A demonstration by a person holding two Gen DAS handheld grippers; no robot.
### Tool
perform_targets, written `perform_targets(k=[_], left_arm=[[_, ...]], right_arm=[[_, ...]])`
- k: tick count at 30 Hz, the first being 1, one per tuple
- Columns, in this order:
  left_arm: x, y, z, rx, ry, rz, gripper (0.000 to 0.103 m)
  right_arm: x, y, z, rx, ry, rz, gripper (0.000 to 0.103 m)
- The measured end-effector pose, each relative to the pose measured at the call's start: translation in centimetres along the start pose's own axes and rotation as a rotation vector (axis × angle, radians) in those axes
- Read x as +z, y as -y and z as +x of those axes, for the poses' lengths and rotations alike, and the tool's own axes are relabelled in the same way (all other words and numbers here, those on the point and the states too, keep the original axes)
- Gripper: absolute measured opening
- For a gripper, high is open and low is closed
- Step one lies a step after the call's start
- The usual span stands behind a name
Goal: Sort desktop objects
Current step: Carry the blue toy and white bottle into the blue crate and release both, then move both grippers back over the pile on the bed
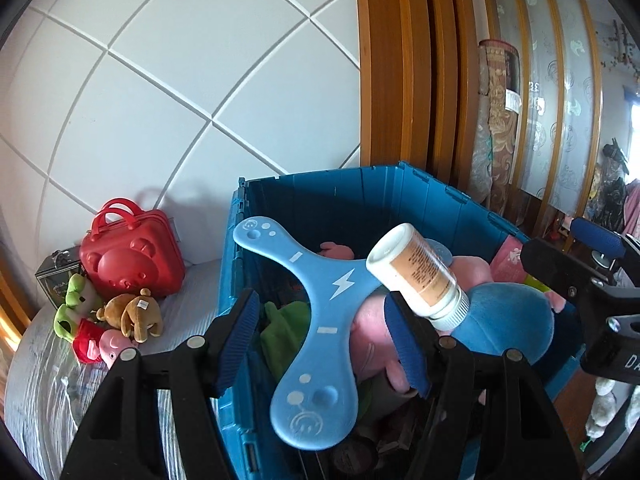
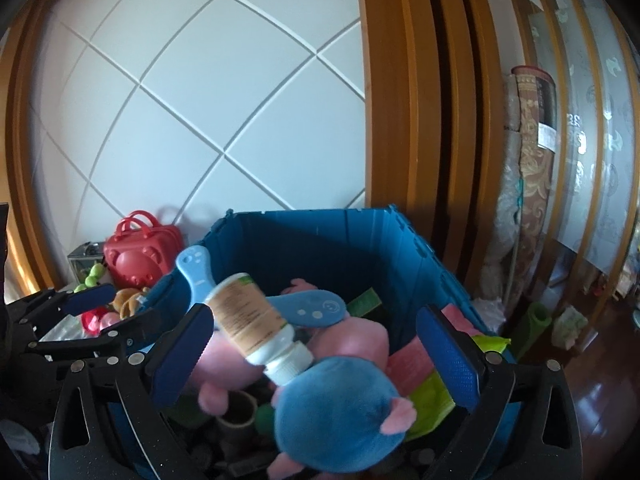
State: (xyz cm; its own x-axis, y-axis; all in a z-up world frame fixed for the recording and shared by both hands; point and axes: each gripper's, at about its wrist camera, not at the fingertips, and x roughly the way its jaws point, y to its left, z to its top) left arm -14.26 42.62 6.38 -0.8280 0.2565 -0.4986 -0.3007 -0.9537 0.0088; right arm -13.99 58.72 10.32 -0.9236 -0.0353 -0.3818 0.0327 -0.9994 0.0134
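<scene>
My blue boomerang toy [image 1: 320, 320] is flat and smooth, with three rounded arms, a white lightning bolt in the middle and little smiley faces at the tips. It sits over the open top of the big blue plastic crate [image 1: 344, 196], in the gap between the pads of my left gripper [image 1: 324, 340]. Those jaws are partly open, and I cannot tell if a pad touches the toy. A small white bottle [image 2: 256, 324] with a tan label and a ribbed cap is tipped cap-down, just over a round, fuzzy blue plush [image 2: 336, 412] with a pink ear. It is between the pads of my right gripper [image 2: 316, 360], whose jaws stand wide open, and neither pad presses on it. Soft pink plush toys [image 2: 356, 340] and a green cloth [image 1: 286, 332] lie lower in the crate. The crate walls are hard and ribbed. To the left of the crate, on a striped cloth near the white tiled wall, is a shiny red bear case [image 1: 132, 256] with handles, and beside it a brown plush dog [image 1: 132, 314] and a green plush frog [image 1: 78, 300].
</scene>
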Motion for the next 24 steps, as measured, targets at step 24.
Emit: perform_targets(k=[24], left_arm=[[-6.0,-19.6,-4.9,0.159,0.012,-0.18,0.064]], right_arm=[[-0.1,-19.1,-0.3,0.192,0.069,-0.105,0.103]])
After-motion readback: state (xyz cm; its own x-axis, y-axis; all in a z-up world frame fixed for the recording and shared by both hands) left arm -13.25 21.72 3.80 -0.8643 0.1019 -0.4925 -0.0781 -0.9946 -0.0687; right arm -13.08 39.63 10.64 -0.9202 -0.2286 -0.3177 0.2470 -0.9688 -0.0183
